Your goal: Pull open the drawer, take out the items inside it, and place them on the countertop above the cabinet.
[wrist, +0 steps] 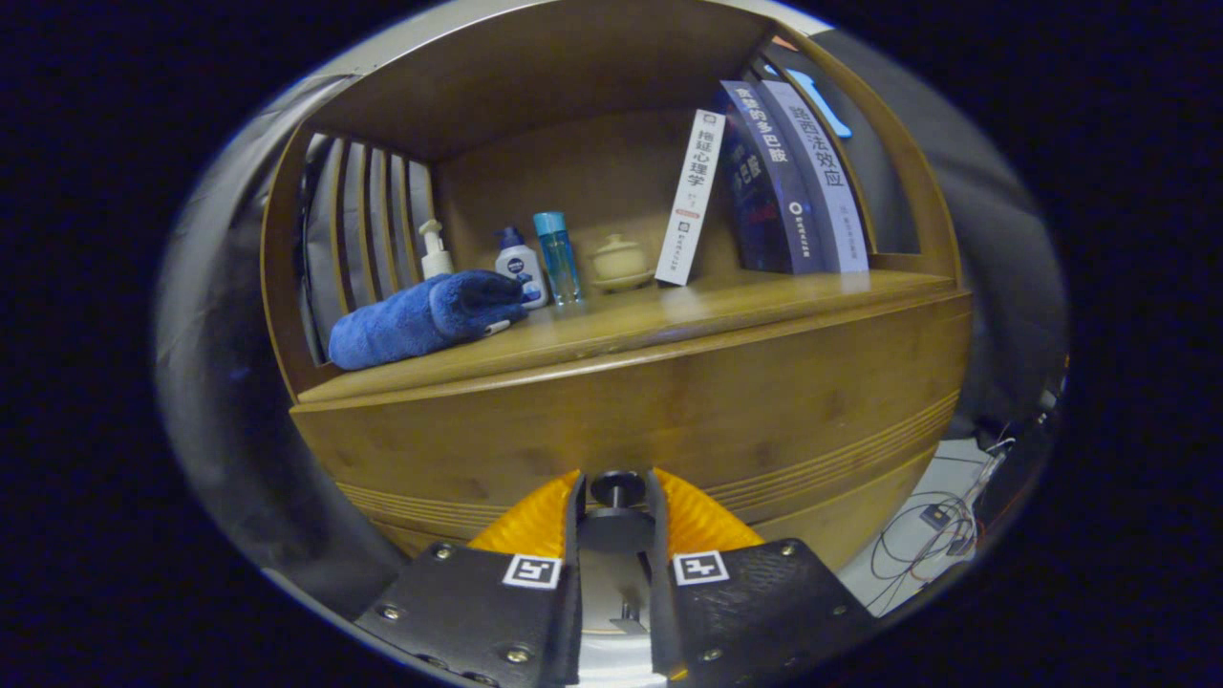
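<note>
Now | drawer knob (616, 488) between gripper (616, 492) fingers | drawer front (669, 420) ahead

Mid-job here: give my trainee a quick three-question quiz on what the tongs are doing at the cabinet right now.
1. True or false: the tongs have their fingers on either side of the drawer knob.
2. Multiple choice: what lies at the slatted end of the countertop? A) a red mug B) a rolled blue towel C) a plate
3. Fill in: the books beyond the small lidded pot stand ____ rather than upright.

Key
1. True; the knob sits between the fingers, though whether they press on it cannot be told.
2. B
3. Leaning
</note>
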The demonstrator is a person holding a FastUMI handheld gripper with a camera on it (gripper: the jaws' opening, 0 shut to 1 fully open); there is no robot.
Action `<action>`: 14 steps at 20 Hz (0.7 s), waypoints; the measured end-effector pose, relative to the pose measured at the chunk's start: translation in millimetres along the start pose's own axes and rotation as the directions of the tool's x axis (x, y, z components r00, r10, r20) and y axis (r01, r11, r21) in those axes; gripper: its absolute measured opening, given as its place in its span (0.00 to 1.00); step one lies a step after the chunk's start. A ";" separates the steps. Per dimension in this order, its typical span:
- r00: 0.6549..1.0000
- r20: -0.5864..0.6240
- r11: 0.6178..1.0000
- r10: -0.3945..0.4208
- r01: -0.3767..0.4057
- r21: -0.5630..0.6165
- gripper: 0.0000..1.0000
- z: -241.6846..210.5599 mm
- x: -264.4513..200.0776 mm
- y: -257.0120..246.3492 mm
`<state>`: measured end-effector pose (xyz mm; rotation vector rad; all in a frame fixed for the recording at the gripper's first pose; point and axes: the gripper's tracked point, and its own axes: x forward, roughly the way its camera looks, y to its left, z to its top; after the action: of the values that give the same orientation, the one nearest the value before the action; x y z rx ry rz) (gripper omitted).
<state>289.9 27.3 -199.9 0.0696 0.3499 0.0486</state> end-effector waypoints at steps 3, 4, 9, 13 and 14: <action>1.000 0.000 1.000 -0.010 0.010 0.010 0.29 -0.2 -0.1 -0.2; 1.000 0.004 1.000 -0.004 0.004 0.013 0.28 0.4 -2.4 1.1; 1.000 0.005 1.000 0.001 -0.001 0.005 0.28 -2.6 -12.0 -0.3; 1.000 0.013 1.000 -0.012 0.011 0.024 0.28 -8.0 -36.5 -0.9; 1.000 0.011 1.000 -0.016 0.015 0.021 0.28 -9.5 -43.9 -1.3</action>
<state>245.6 23.9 -194.0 0.0877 0.3393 0.0293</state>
